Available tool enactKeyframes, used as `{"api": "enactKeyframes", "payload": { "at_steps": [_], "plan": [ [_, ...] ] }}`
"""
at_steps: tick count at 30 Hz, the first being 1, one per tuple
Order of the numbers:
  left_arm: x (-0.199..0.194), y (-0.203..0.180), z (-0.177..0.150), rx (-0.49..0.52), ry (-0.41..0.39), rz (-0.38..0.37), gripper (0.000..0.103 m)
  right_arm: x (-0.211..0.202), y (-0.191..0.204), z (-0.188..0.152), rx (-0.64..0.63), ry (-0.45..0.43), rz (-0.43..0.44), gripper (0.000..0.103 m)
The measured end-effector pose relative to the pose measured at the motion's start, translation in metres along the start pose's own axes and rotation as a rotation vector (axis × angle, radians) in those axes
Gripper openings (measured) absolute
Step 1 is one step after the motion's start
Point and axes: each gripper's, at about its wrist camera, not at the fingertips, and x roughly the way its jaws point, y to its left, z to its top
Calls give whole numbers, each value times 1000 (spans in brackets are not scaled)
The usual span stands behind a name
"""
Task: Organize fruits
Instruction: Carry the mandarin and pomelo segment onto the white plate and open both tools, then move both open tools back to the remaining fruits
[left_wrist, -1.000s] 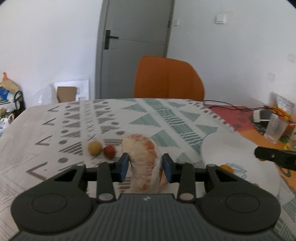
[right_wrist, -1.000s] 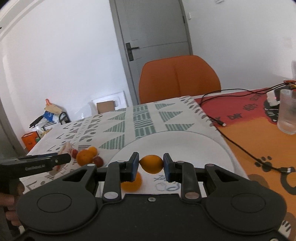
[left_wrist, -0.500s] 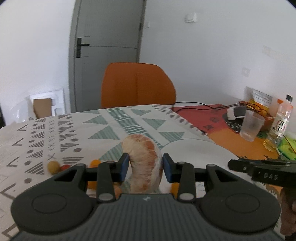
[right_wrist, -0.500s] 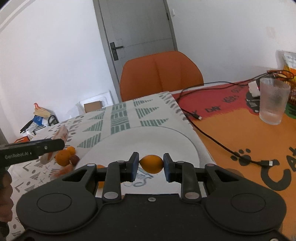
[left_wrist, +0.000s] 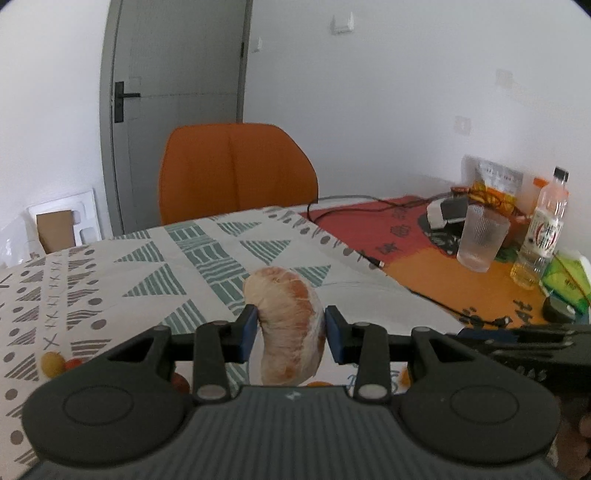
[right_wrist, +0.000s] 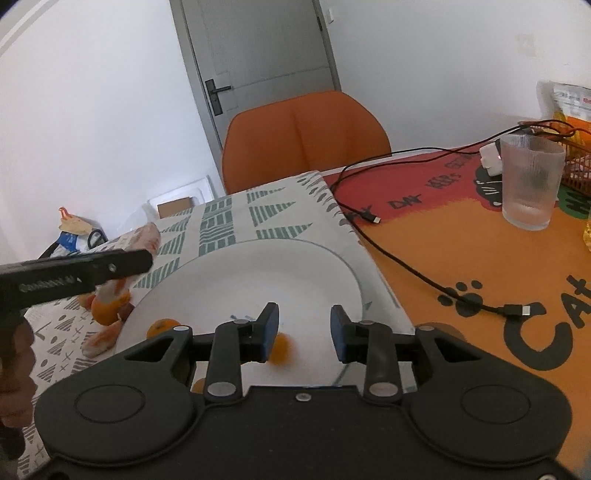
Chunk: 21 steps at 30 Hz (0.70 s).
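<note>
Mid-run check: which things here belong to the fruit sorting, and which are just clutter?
Job:
peeled segment, held in left gripper
white plate
small orange fruit dropping onto the plate as right gripper opens
loose fruits on the cloth

Clutter:
glass
cable
bottle
chair

Right tongs (right_wrist: 304, 334) opening — the small orange fruit (right_wrist: 279, 345) has dropped free onto the plate (right_wrist: 258, 273).

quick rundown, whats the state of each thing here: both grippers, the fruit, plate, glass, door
left gripper: shut on the peeled citrus piece
right gripper: jaws opening, nothing between them
small orange fruit: blurred, on the white plate
glass: upright, looks empty
bottle: upright, capped
door: closed
</note>
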Motion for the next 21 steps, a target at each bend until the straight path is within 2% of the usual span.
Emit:
{"api": "enactKeyframes", "payload": {
  "at_steps": [10, 13, 19, 21],
  "plan": [
    [18, -6, 3, 22, 24, -27, 39, 1, -6, 3, 16, -7, -4, 33],
    [15, -4, 2, 30, -4, 17, 43, 2, -4, 3, 17, -5, -2, 33],
    [9, 13, -3, -26, 39, 33, 46, 4, 3, 1, 7, 2, 16, 33],
    [5, 17, -4, -36, 37, 43, 50, 4, 6, 1, 3, 3, 20, 33]
  ]
}}
